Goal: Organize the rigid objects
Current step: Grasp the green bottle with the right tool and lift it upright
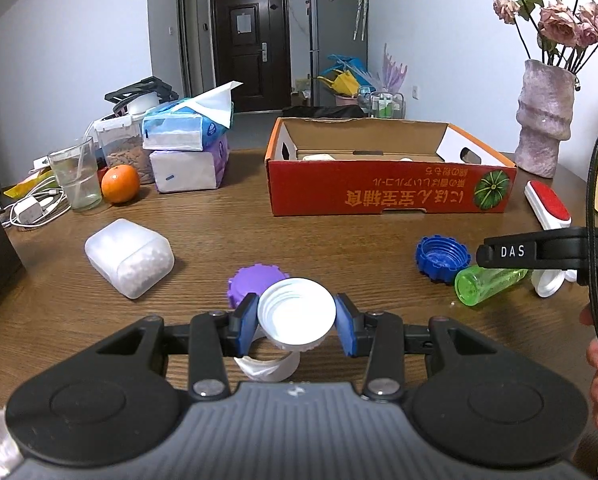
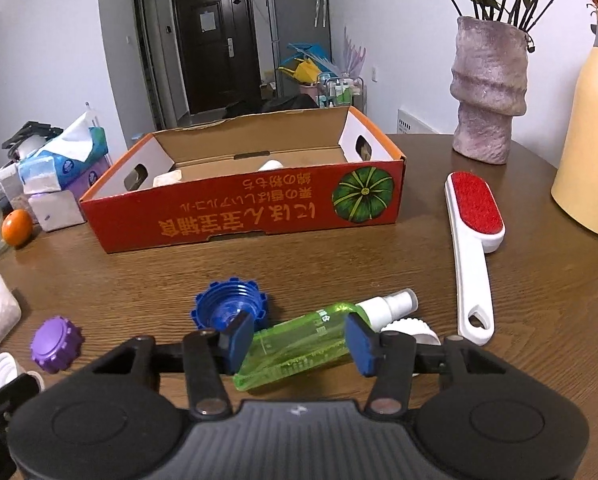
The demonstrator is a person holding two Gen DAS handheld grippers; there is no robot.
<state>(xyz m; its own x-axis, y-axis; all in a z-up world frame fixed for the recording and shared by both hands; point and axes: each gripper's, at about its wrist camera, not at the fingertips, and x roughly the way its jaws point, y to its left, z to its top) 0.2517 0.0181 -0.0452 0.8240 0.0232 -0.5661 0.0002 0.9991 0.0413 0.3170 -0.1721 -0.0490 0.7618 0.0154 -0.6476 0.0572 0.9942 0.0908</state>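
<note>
While your left gripper (image 1: 296, 322) pinches a white funnel (image 1: 296, 312) by its rim, wide mouth facing forward, lifted off the table (image 1: 319, 240), your right gripper (image 2: 300, 338) has its blue pads on either side of the green bottle (image 2: 299, 344). The pads sit against the bottle's sides, though you cannot tell from the wrist view how firmly they press. The bottle lies flat, its white spray head (image 2: 391, 306) pointing right.

Just behind the left pad of the right gripper lies the blue cap (image 2: 231, 310), touching or nearly touching the bottle. A white ribbed lid (image 2: 413, 330) peeks out to the right of the bottle. The purple cap (image 1: 253, 284) sits just behind the funnel. A frosted case (image 1: 129, 258) lies to the left, well apart.

The red box (image 2: 243, 208) stands open-topped across the middle of the table, with a few pale items inside. Between it and both grippers the wood is bare. The lint brush (image 2: 473, 248) lies on the right, its handle end near the right gripper. The vase (image 2: 487, 92) and a yellow flask (image 2: 591, 140) crowd the far right edge; tissue packs (image 1: 187, 152), an orange (image 1: 120, 184) and a glass (image 1: 77, 178) crowd the far left.
</note>
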